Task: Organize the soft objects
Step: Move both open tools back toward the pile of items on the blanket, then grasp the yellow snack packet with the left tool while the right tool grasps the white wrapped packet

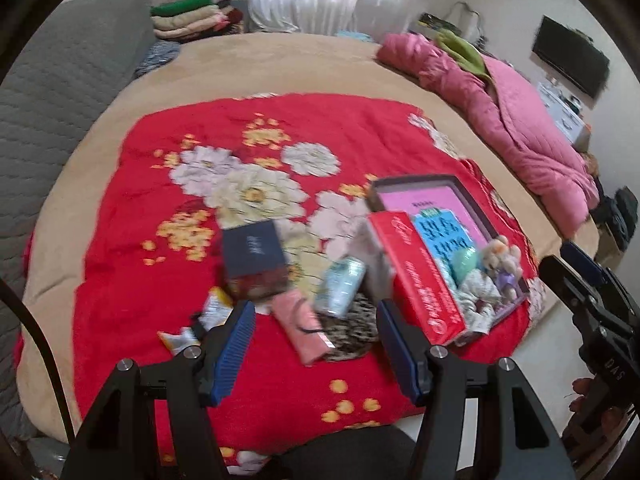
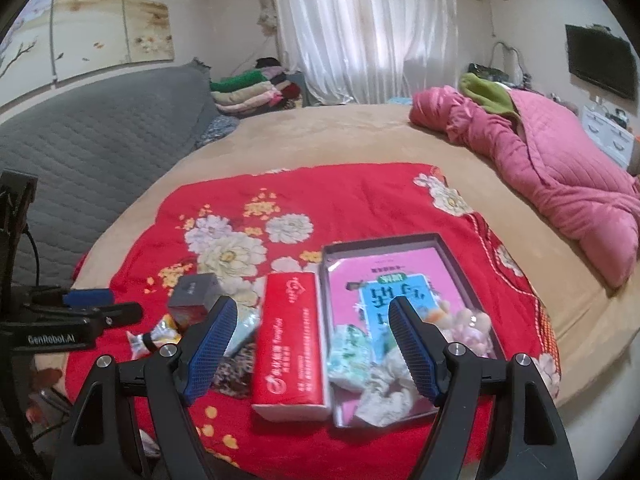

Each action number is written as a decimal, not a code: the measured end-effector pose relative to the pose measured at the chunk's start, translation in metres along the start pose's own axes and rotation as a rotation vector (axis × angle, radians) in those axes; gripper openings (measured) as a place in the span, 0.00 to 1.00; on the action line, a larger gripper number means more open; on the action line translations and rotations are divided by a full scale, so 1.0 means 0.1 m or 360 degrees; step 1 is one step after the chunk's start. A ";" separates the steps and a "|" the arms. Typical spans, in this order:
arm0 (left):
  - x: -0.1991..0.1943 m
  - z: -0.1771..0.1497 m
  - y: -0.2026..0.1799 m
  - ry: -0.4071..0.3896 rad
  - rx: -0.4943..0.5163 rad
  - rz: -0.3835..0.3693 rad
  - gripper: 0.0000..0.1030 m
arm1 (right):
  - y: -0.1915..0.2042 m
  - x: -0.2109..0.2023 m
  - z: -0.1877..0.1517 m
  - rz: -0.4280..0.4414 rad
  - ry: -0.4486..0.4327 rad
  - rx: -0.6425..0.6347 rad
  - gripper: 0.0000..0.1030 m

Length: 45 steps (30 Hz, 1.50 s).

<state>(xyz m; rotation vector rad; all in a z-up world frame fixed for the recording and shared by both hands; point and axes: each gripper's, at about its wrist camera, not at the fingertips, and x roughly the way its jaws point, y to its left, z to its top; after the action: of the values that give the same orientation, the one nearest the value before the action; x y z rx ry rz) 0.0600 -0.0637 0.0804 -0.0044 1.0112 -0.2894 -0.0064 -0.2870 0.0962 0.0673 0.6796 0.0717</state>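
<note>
A dark tray (image 2: 384,240) lined with a pink book lies on the red flowered blanket (image 2: 360,196). In its near end are a plush toy (image 2: 472,328), a patterned soft pouch (image 2: 350,356) and a white scrunchie (image 2: 384,392). My right gripper (image 2: 314,344) hovers open and empty above the tray and the red box (image 2: 290,340). My left gripper (image 1: 316,344) is open and empty over a pink folded cloth (image 1: 306,326) and a leopard-print piece (image 1: 352,328). The tray (image 1: 476,196) and plush toy (image 1: 502,256) show to its right.
Beside the red box (image 1: 420,280) lie a pale blue pack (image 1: 340,286), a dark blue box (image 1: 254,252) and snack wrappers (image 1: 212,312). A pink quilt (image 2: 560,168) fills the bed's right side. A grey headboard (image 2: 100,144) and folded blankets (image 2: 248,88) stand at the left and back.
</note>
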 end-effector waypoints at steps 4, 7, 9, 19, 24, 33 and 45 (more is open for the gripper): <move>-0.14 0.00 0.28 -0.0041 -0.0056 0.0043 0.61 | 0.18 0.03 0.05 0.0032 0.0001 -0.0053 0.77; -0.19 -0.02 0.46 -0.0054 -0.0105 0.0064 0.61 | 0.33 0.06 0.07 0.0061 0.0002 -0.0090 0.77; -0.20 -0.04 0.57 -0.0056 -0.0134 0.0076 0.61 | 0.41 0.08 0.09 0.0086 0.0009 -0.0104 0.77; -0.10 -0.21 1.01 -0.0014 -0.0247 0.0136 0.61 | 0.83 0.26 0.01 0.0168 0.0090 -0.0211 0.77; 0.03 -0.32 1.12 0.0043 -0.0270 0.0149 0.61 | 0.92 0.39 -0.08 0.0184 0.0152 -0.0239 0.77; 0.31 -0.47 1.04 0.0136 -0.0237 0.0107 0.61 | 0.99 0.63 -0.25 0.0229 0.0266 -0.0231 0.77; 0.64 -0.60 1.18 0.0209 -0.0287 0.0109 0.61 | 1.02 1.29 -0.41 0.0209 0.0514 0.0016 0.78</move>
<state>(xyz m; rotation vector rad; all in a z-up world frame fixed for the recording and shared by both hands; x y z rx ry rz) 0.0698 0.0424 -0.0214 -0.1150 1.1627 -0.1366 0.0632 -0.1728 -0.0069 0.1115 0.9977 0.2085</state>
